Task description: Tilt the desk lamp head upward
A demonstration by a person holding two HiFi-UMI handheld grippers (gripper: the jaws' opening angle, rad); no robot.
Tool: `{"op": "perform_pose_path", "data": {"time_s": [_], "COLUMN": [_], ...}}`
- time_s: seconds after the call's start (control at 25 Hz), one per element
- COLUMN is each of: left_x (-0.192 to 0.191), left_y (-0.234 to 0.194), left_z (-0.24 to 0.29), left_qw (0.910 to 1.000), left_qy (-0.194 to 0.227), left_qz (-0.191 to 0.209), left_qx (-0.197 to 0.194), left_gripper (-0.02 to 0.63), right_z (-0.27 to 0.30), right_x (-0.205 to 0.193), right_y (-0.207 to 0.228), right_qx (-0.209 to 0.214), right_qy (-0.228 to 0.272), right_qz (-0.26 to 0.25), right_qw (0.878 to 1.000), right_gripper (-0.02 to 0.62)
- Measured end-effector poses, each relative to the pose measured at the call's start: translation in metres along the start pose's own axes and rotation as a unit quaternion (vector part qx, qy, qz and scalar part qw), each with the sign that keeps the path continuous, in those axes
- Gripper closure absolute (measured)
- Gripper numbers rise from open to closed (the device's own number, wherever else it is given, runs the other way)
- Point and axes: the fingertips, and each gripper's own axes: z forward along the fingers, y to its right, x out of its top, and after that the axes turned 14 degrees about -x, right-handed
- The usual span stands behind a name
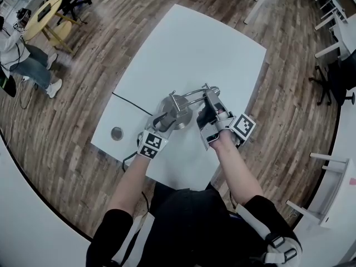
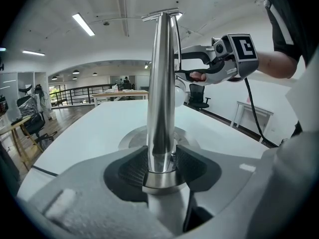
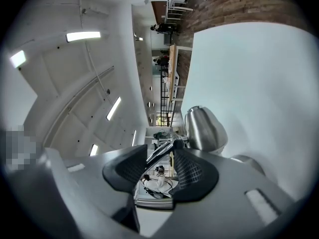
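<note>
A chrome desk lamp (image 1: pixel 179 111) stands on the white table (image 1: pixel 189 43). My left gripper (image 1: pixel 161 121) is shut on the upright pole (image 2: pixel 162 83) just above the round base (image 2: pixel 130 137), with both pads against the tube in the left gripper view (image 2: pixel 160 166). A curved arm (image 1: pixel 192 93) runs from the pole's top to the lamp head. My right gripper (image 1: pixel 211 96) lies rolled on its side and is shut on a chrome part at the head; its pads flank that shiny piece (image 3: pixel 164 156). The bell-shaped shade (image 3: pixel 204 128) sits just beyond the jaws.
A black cable (image 1: pixel 130 104) runs across the table's left part, near a small round metal disc (image 1: pixel 117 133). The table's front edge is close to my body. A seated person (image 1: pixel 25 60) and a yellow round table (image 1: pixel 41 15) are far left; white chairs (image 1: pixel 334 49) stand at right.
</note>
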Motion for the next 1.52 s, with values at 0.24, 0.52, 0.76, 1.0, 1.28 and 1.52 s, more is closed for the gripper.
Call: {"op": "perform_pose_path", "data": {"time_s": [0.24, 0.52, 0.76, 1.0, 1.28, 1.52], "left_x": [-0.001, -0.002, -0.002, -0.003, -0.004, -0.002], "left_y": [0.000, -0.001, 0.000, -0.002, -0.001, -0.001], "left_z": [-0.001, -0.002, -0.002, -0.002, -0.001, 0.000], "left_qw": [1.0000, 1.0000, 1.0000, 1.0000, 1.0000, 0.9999], "left_qy": [0.000, -0.001, -0.001, 0.002, 0.001, 0.001], "left_qz": [-0.001, -0.004, -0.006, -0.008, -0.009, -0.012], "left_qx": [-0.002, 0.000, 0.002, 0.005, 0.004, 0.006], "left_gripper": [0.420, 0.422, 0.423, 0.428, 0.430, 0.430], "right_z": [-0.003, -0.006, -0.011, -0.011, -0.013, -0.015], "right_x": [0.003, 0.006, 0.009, 0.009, 0.009, 0.010], "right_y": [-0.006, -0.025, -0.035, -0.042, -0.058, -0.069], "right_qx": [-0.004, 0.002, 0.003, 0.006, 0.024, 0.026], "right_qy": [0.009, 0.021, 0.030, 0.036, 0.042, 0.047], "right_qz": [-0.033, -0.101, -0.142, -0.170, -0.218, -0.238], "right_qw": [0.999, 0.995, 0.989, 0.985, 0.975, 0.970], "right_gripper": [0.425, 0.425, 0.425, 0.425, 0.425, 0.426]}}
